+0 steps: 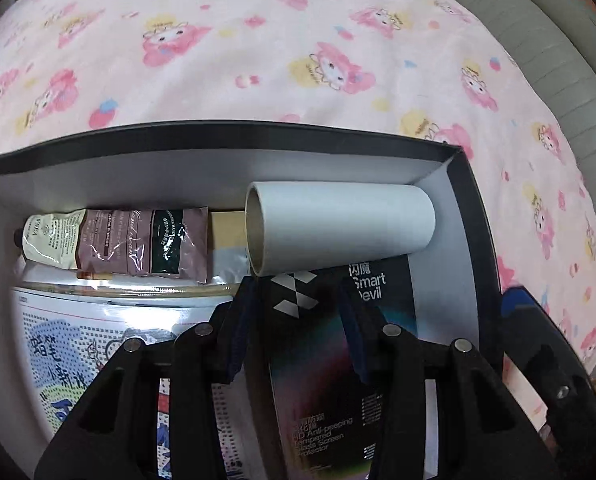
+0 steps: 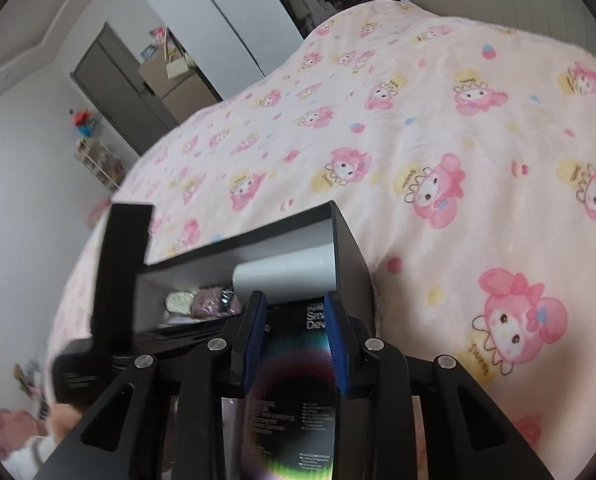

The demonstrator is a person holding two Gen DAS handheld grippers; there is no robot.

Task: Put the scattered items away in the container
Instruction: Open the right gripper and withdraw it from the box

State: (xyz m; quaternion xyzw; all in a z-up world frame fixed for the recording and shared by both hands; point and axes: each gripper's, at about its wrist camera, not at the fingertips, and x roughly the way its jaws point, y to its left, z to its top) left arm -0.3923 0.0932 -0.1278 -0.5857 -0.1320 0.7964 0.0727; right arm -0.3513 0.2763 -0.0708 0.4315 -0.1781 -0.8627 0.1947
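A black box with a white inside [image 1: 473, 240] sits on the pink blanket. Inside it lie a white cardboard roll [image 1: 337, 226], a wrapped hand cream tube [image 1: 114, 242], a cartoon-print bag [image 1: 78, 344] and a black screen protector pack [image 1: 309, 360]. My left gripper [image 1: 296, 324] hovers open over the pack, just short of the roll. My right gripper [image 2: 296, 336] is open too, low over the box's near right end, with the pack [image 2: 294, 380] showing flat beneath its blue fingers [image 2: 254, 332]. Nothing is held between either pair of fingers.
The pink cartoon blanket [image 2: 437, 152] covers the bed all around the box [image 2: 349, 256]. A grey ribbed headboard or cushion [image 1: 537, 40] borders the far right. The right gripper's body [image 1: 545, 352] sits just outside the box's right wall. Wardrobe doors and shelves [image 2: 98, 80] stand past the bed.
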